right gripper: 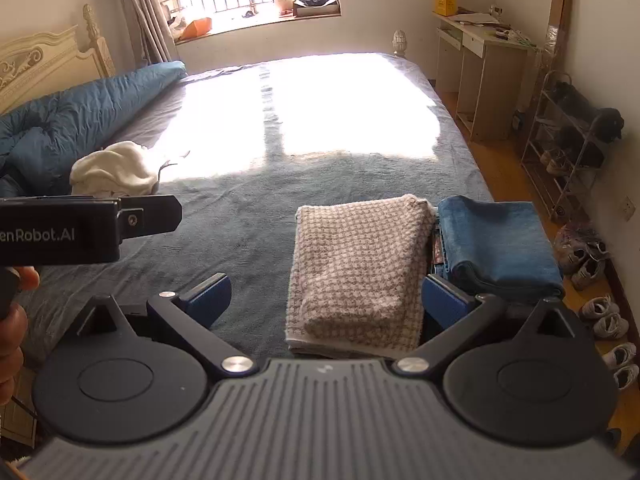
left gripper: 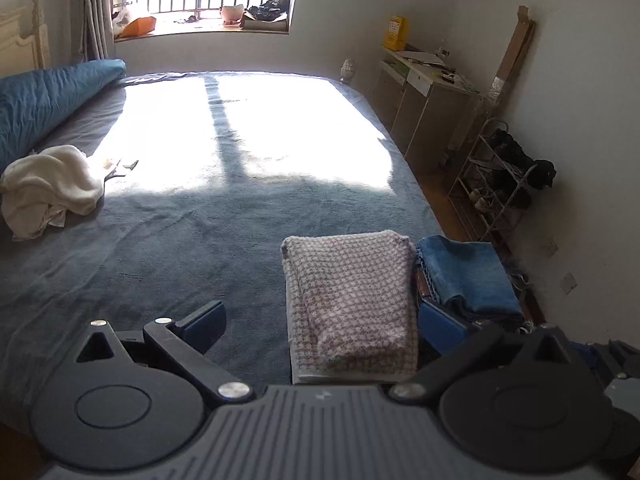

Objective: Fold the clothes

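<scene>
A folded pink-and-white checked garment [left gripper: 352, 304] [right gripper: 358, 264] lies on the grey-blue bed [left gripper: 168, 248] [right gripper: 240, 216] near its front right corner. Folded blue jeans [left gripper: 468, 276] [right gripper: 496, 240] sit right beside it at the bed's edge. A crumpled white garment [left gripper: 48, 188] [right gripper: 114, 170] lies at the left of the bed. My left gripper [left gripper: 324, 328] hangs open above the checked garment, touching nothing. My right gripper [right gripper: 328, 300] is open too, hovering over the same folded piece. The left gripper's body [right gripper: 80, 228] shows at the left of the right wrist view.
A rolled blue quilt [left gripper: 44, 104] [right gripper: 88, 108] lies along the headboard side. A desk [left gripper: 424, 88] [right gripper: 480, 64] and a shoe rack [left gripper: 496, 184] [right gripper: 568, 148] stand along the right wall. Shoes [right gripper: 604, 312] line the floor. A hand [right gripper: 12, 320] shows at the left edge.
</scene>
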`<state>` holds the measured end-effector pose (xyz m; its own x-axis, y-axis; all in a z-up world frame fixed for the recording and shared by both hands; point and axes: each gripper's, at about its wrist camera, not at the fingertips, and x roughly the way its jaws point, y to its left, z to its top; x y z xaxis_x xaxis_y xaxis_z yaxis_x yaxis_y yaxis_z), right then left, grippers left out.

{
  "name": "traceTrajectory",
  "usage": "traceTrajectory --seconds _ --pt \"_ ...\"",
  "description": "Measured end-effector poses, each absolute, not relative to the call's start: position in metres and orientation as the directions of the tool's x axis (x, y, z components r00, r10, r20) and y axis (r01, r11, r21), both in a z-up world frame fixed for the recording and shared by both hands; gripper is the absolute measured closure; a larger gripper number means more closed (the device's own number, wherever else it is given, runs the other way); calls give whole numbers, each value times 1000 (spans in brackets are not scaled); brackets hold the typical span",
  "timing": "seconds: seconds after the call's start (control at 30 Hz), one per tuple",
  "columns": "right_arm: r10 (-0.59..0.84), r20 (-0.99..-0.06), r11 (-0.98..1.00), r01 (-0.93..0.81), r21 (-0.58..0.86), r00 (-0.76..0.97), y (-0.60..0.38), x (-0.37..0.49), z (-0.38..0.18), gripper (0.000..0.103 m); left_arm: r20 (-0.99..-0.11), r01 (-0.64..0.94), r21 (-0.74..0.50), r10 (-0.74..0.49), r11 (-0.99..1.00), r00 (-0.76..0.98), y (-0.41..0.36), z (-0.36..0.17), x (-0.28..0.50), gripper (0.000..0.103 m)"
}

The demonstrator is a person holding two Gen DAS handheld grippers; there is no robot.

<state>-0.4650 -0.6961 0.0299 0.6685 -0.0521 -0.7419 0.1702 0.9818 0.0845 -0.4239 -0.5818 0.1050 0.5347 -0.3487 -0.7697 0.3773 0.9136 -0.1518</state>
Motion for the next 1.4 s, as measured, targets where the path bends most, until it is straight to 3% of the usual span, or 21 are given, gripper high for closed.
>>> traceTrajectory --seconds 0.13,0.4,0.7,1.4 --pt "-71 -795 987 158 32 602 -686 -466 18 1 -822 347 -132 -298 929 486 -579 92 -431 0" --pt "-87 -840 965 255 62 536 -683 -456 4 1 -834 351 -48 -231 935 501 -575 91 -442 0" --pt "-160 -839 959 283 -6 521 -671 -456 -1 1 -833 342 19 -175 940 526 -567 90 -439 0" --pt "-206 -834 951 305 -48 512 -672 -450 -3 1 -843 326 9 -169 945 511 -563 84 -433 0"
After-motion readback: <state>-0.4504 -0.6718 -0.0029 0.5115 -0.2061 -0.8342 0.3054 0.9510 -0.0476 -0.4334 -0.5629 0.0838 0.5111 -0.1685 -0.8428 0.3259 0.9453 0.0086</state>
